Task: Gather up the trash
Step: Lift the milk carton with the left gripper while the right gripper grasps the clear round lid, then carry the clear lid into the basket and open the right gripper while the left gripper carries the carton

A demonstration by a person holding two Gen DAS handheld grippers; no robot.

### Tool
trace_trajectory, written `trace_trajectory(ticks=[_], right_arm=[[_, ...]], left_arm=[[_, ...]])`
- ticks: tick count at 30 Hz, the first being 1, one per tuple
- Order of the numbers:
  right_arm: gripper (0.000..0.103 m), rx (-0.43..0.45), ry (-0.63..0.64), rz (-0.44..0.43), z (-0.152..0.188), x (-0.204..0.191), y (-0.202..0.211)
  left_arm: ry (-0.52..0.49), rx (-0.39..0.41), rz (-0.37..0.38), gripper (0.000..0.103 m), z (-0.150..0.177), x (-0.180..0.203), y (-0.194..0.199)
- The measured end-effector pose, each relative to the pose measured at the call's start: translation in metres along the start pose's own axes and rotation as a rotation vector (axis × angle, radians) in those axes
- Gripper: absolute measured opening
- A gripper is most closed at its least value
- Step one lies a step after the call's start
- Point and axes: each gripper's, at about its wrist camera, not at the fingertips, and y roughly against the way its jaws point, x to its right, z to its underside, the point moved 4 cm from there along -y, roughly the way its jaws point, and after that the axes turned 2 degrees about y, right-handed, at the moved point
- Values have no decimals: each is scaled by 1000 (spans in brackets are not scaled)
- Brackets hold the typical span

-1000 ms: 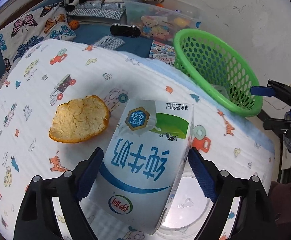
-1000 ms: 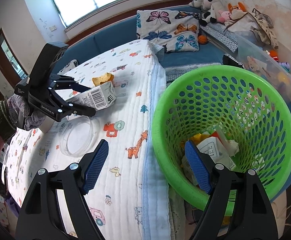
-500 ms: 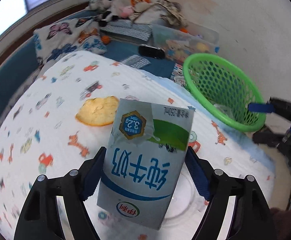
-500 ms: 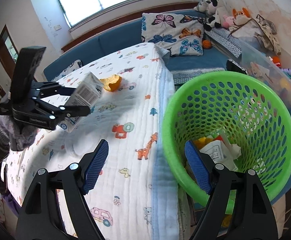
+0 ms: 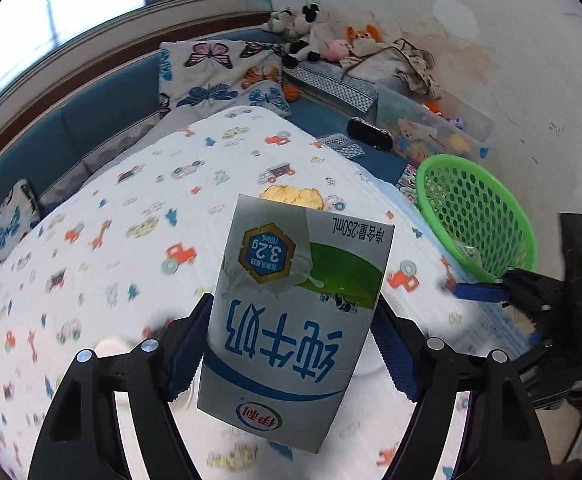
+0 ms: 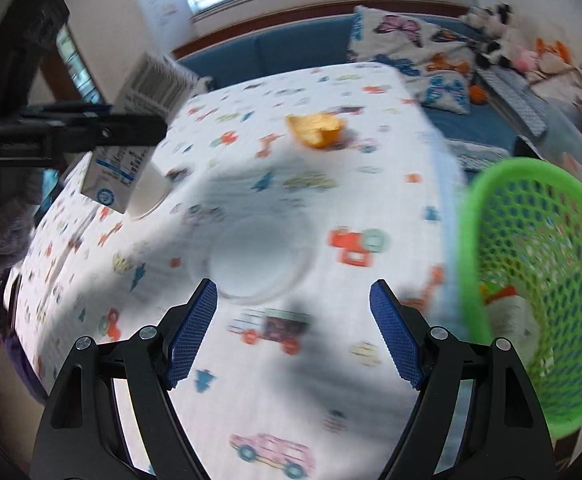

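Observation:
My left gripper (image 5: 291, 344) is shut on a white, blue and green milk carton (image 5: 295, 304) and holds it well above the printed tablecloth (image 5: 139, 216). The carton (image 6: 147, 128) and left gripper (image 6: 91, 132) also show at the upper left of the right wrist view. An orange peel (image 5: 293, 197) lies on the cloth beyond the carton, and it shows in the right wrist view (image 6: 317, 130). The green mesh basket (image 5: 479, 216) stands at the table's right edge, with trash inside (image 6: 511, 312). My right gripper (image 6: 293, 336) is open and empty over the cloth, left of the basket (image 6: 531, 280).
A clear plastic lid (image 6: 257, 264) lies on the cloth just ahead of my right gripper. A blue sofa (image 5: 91, 120) with butterfly pillows (image 5: 219, 76), plush toys (image 5: 303, 36) and a clear storage box (image 5: 431, 132) lines the far side.
My left gripper has lifted the milk carton up off the cloth. My right gripper has swung left, from over the basket to over the cloth and the lid.

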Motion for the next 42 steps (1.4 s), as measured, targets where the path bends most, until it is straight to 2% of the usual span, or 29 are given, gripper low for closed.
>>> trace_trajectory(ticks=[3, 9, 15, 25, 30, 33, 42], right_arm=[[79, -26, 43, -4, -4, -15, -17], [86, -61, 84, -6, -9, -30, -44], [91, -94, 124, 36, -12, -38, -62], [94, -106, 153, 102, -17, -41, -80], [92, -95, 159, 126, -15, -42, -80], [92, -85, 124, 100, -15, -39, -75], [91, -21, 92, 93, -13, -33, -41]], left_arm=[[37, -4, -14, 74, 14, -8, 14], [91, -3, -35, 74, 40, -23, 33], [140, 1, -45, 74, 58, -37, 40], [207, -11, -37, 74, 87, -45, 42], [225, -37, -34, 74, 101, -45, 36], [236, -42, -24, 74, 106, -43, 34], [228, -36, -4, 74, 105, -27, 32]])
